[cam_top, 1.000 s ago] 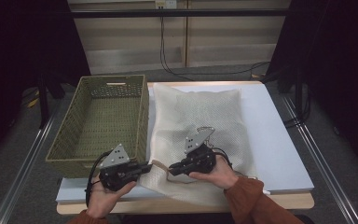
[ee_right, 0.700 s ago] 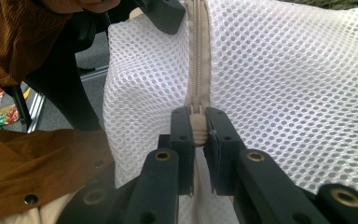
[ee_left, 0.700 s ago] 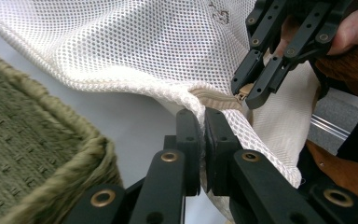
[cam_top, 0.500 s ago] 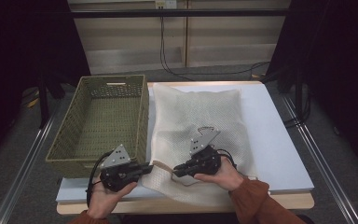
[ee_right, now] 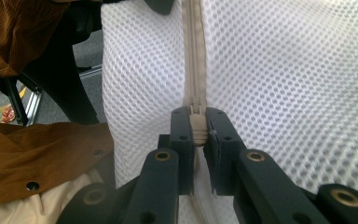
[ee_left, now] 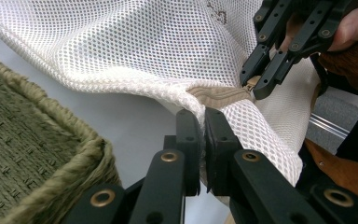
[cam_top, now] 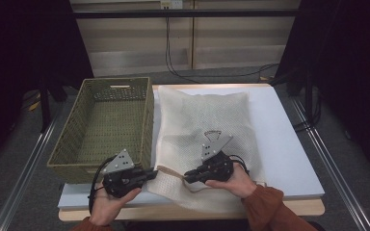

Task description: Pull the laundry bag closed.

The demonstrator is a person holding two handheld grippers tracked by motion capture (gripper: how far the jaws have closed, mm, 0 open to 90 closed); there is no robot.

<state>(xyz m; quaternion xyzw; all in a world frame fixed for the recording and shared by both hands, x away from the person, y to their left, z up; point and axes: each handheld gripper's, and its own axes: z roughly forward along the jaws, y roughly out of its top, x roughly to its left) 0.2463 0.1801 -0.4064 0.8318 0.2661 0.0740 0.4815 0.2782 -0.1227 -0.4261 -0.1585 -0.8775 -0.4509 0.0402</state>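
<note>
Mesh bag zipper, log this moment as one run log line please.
left gripper: shut on mesh bag edge | right gripper: shut on zipper pull | basket: left of bag

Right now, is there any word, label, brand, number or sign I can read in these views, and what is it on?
No text can be read.
A small dark mark on the white mesh bag, at the top of the left gripper view: too small and blurred to read.
The woven basket, the table and both grippers carry no lettering that shows.
</note>
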